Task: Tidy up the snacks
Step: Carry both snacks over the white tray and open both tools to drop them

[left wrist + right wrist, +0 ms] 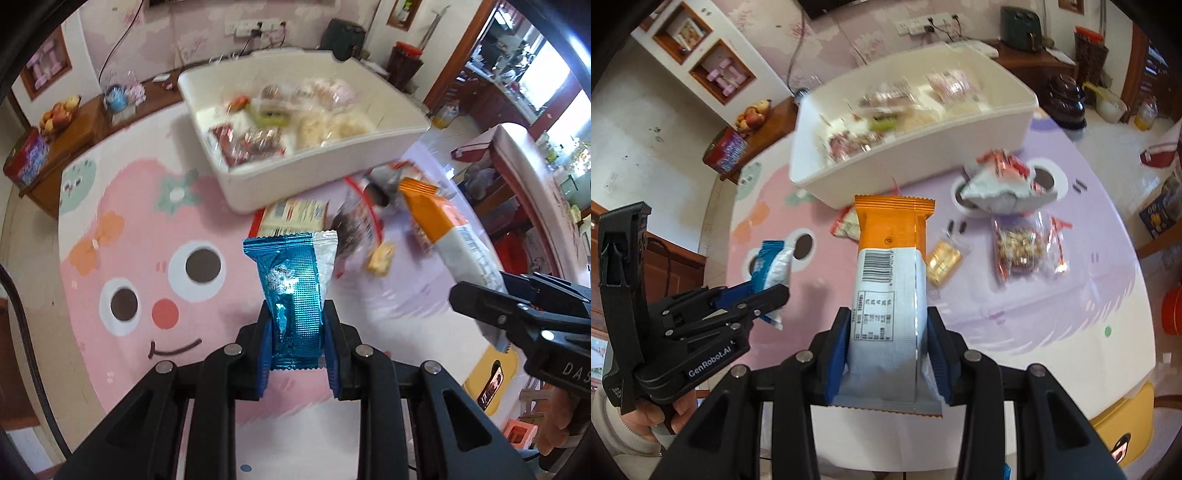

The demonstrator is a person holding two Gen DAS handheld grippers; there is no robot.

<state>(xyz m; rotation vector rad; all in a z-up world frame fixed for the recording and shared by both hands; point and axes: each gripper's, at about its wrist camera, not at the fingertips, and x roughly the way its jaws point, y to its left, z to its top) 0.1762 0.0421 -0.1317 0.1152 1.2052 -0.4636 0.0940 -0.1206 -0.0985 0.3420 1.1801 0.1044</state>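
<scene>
— Where the left tongs (pixel 297 328) meet at lower centre of the left wrist view, what do they grip?

— A blue foil snack packet (pixel 291 291), shiny, with a snowflake print, a silver strip along one side and crimped ends. The blue pads are clamped on its lower half and it stands upright above the pink cartoon tabletop (pixel 122 229).

— And the right tongs (pixel 886 339)?

— Pressed shut on a long packet (pixel 890 288), orange on top, white below, with a barcode and a printed table. It rises through the centre of the right wrist view.

— Where are the other snacks?

— Some lie blurred inside the white bin (pixel 321 173) in the upper middle. Loose on the tabletop right of centre are a clear nut pack (pixel 1019 247), a small golden pack (pixel 943 262) and a crumpled red-and-white wrapper (pixel 1001 181).
</scene>
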